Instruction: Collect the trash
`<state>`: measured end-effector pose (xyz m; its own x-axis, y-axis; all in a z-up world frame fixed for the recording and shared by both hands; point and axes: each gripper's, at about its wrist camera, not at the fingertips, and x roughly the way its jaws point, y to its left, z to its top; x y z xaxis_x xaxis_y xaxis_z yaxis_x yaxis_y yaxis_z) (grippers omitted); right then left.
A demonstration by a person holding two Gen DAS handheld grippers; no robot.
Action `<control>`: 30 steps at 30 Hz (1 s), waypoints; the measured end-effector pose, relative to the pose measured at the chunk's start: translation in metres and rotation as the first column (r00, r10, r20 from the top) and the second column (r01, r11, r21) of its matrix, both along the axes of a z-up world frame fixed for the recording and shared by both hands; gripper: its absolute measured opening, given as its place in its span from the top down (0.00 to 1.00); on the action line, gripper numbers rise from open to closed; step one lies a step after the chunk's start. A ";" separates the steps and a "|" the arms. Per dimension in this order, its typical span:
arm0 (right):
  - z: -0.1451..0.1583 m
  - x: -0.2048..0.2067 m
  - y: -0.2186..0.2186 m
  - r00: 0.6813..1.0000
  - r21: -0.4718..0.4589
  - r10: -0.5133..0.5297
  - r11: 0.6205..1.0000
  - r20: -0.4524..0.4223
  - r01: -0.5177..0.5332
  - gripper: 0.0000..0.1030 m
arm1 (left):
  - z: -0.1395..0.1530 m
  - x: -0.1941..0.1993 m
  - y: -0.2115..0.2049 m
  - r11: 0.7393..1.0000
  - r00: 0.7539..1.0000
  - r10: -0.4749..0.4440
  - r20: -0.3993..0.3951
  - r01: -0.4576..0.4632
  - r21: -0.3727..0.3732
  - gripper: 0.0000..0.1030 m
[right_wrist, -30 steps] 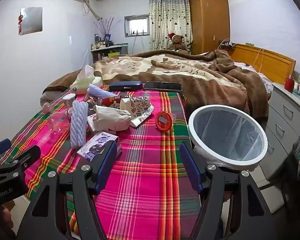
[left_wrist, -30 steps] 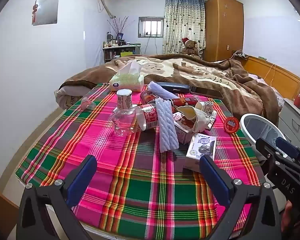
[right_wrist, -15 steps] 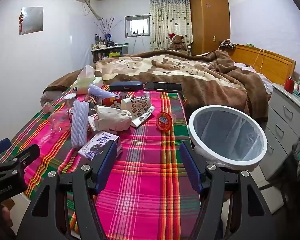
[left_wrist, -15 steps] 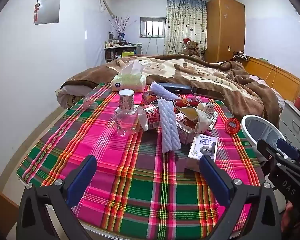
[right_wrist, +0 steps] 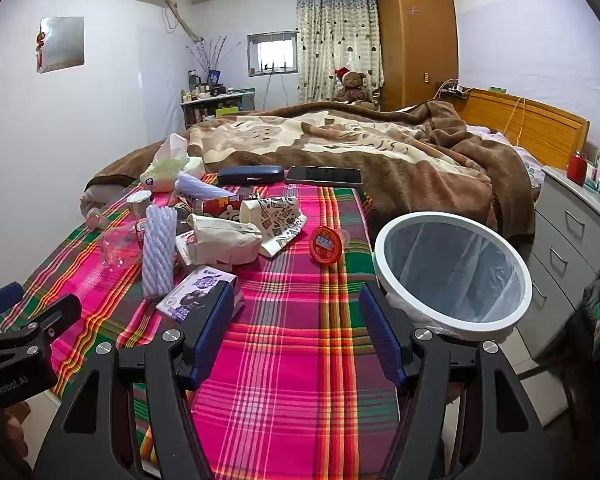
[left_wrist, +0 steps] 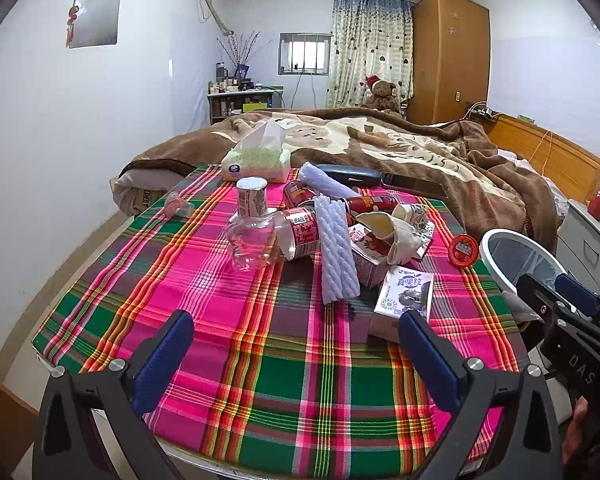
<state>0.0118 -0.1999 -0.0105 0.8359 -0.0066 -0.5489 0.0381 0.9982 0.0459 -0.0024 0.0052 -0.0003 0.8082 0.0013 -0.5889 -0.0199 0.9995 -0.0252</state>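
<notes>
Left wrist view: the left tongs (left_wrist: 294, 338) are spread wide and empty above the plaid worktop (left_wrist: 260, 360). The trash heap (left_wrist: 332, 232) lies beyond them, left of the white-rimmed bin (left_wrist: 485, 245).

Right wrist view: the right tongs (right_wrist: 296, 320) are wide open, holding nothing. The juice carton (right_wrist: 198, 294) sits left of the bin (right_wrist: 380, 264); the red cup (right_wrist: 325, 245) is nearer it.

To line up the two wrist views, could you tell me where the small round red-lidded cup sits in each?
Left wrist: red-lidded cup at right, just left of the white bin.
Right wrist: cup near centre, left of the bin.
Shared landmark: the bin rim.
</notes>
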 end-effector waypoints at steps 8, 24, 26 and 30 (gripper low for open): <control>0.000 -0.001 -0.001 1.000 0.007 0.007 1.000 0.000 -0.007 0.36 | 0.000 0.000 0.000 1.000 1.000 0.000 -0.001 0.000 0.000 0.00; 0.000 -0.004 -0.001 1.000 -0.002 0.000 1.000 0.000 0.000 0.36 | 0.002 -0.001 -0.002 1.000 1.000 0.003 0.001 -0.003 -0.001 0.00; 0.000 -0.004 -0.001 1.000 -0.004 0.000 1.000 0.001 0.000 0.36 | 0.002 -0.002 -0.001 1.000 1.000 0.003 0.002 -0.003 -0.001 0.00; 0.001 -0.004 -0.001 1.000 -0.005 0.000 1.000 0.002 0.000 0.36 | 0.002 -0.002 -0.002 1.000 1.000 0.005 0.000 -0.005 -0.004 0.00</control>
<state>0.0079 -0.2011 -0.0098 0.8372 -0.0090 -0.5469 0.0378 0.9984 0.0415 -0.0049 0.0037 0.0018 0.8085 0.0027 -0.5885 -0.0248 0.9993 -0.0295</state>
